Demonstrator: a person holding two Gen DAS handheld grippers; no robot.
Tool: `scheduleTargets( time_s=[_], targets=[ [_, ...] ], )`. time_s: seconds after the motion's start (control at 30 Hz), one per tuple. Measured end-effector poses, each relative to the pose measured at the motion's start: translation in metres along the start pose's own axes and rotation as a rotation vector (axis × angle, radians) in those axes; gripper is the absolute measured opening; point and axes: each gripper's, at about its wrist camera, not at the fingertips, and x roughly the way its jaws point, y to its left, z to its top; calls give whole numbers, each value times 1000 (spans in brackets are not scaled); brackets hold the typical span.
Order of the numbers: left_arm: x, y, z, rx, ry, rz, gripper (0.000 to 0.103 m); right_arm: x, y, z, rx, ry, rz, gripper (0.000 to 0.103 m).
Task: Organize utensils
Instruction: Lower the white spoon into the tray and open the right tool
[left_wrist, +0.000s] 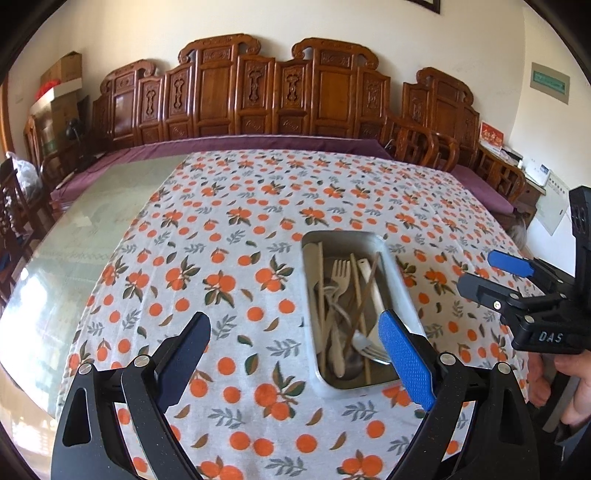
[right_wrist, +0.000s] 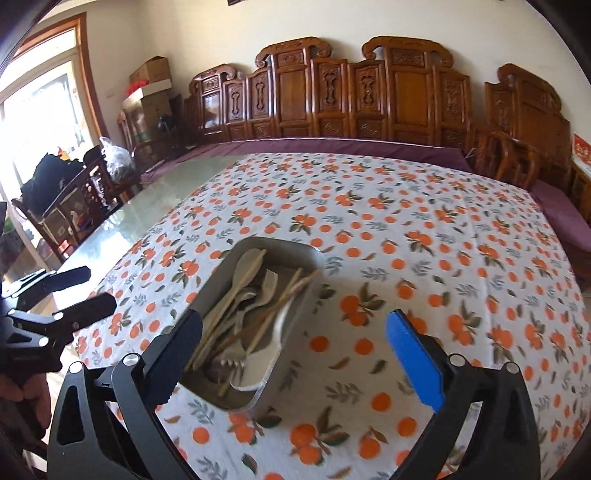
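Carved wooden chairs (left_wrist: 221, 96) line the wall behind a surface under an orange-print cloth (left_wrist: 236, 236).
Both the left tool (left_wrist: 295, 354) and the right tool (right_wrist: 295, 350) gape wide apart, empty, just above the rectangular metal tray (right_wrist: 275, 373) holding pale forks, spoons and chopsticks (left_wrist: 347, 310).

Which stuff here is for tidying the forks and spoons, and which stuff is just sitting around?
For the job:
- metal tray
- fork, spoons and chopsticks piled inside it
- left tongs and right tongs, both open and empty

Just around:
- orange-print tablecloth
- carved wooden chairs
- cardboard boxes
- plastic bag
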Motion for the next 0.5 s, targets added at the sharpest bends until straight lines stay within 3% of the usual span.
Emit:
scheduleTargets(
  time_s=[0.5],
  targets=[
    [-47,-58,-5,122,-44,-102,91,-98,-32,-37,46,-115,-66,100]
  ],
)
